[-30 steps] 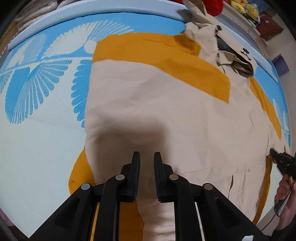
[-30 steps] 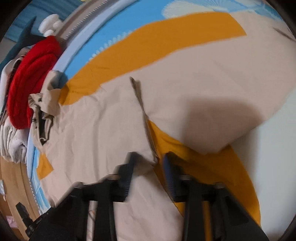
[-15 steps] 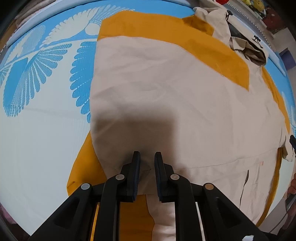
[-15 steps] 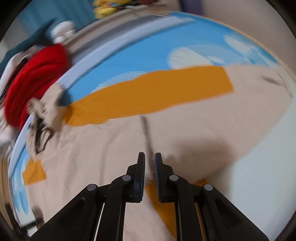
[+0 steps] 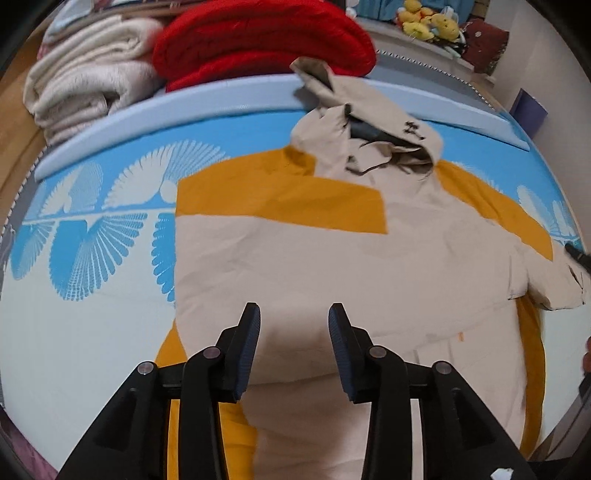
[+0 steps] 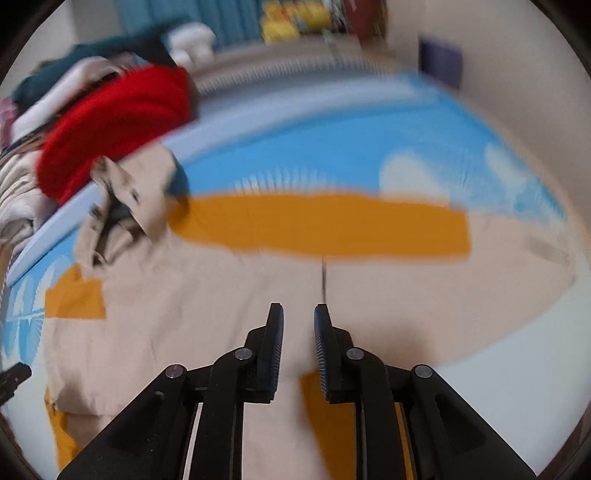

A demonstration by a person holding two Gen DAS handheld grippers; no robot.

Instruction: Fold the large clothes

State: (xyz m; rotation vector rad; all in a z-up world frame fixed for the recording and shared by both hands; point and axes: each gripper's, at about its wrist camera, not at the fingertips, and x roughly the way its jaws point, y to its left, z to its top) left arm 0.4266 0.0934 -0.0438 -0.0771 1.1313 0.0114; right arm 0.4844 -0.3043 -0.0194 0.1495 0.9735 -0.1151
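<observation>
A large beige and orange hooded jacket (image 5: pixel 332 258) lies spread flat on a blue and white patterned sheet (image 5: pixel 92 240), hood (image 5: pixel 373 140) toward the far edge. My left gripper (image 5: pixel 293 314) is open and empty above the jacket's lower hem. In the right wrist view the jacket (image 6: pixel 221 295) fills the middle, blurred. My right gripper (image 6: pixel 298 314) is above it near the front zipper line, jaws slightly apart with nothing between them. The right gripper's tip shows at the far right of the left wrist view (image 5: pixel 576 254), by a folded sleeve.
Folded red knitwear (image 5: pixel 258 40) and a cream blanket (image 5: pixel 85 81) are stacked beyond the bed's far edge. Yellow plush toys (image 5: pixel 428 22) sit at the back right. In the right wrist view the red stack (image 6: pixel 118 122) lies at the upper left.
Both grippers have opened, letting go of the jacket fabric, and have lifted and tilted up, so the far stacks now show. The right view is blurred from motion.
</observation>
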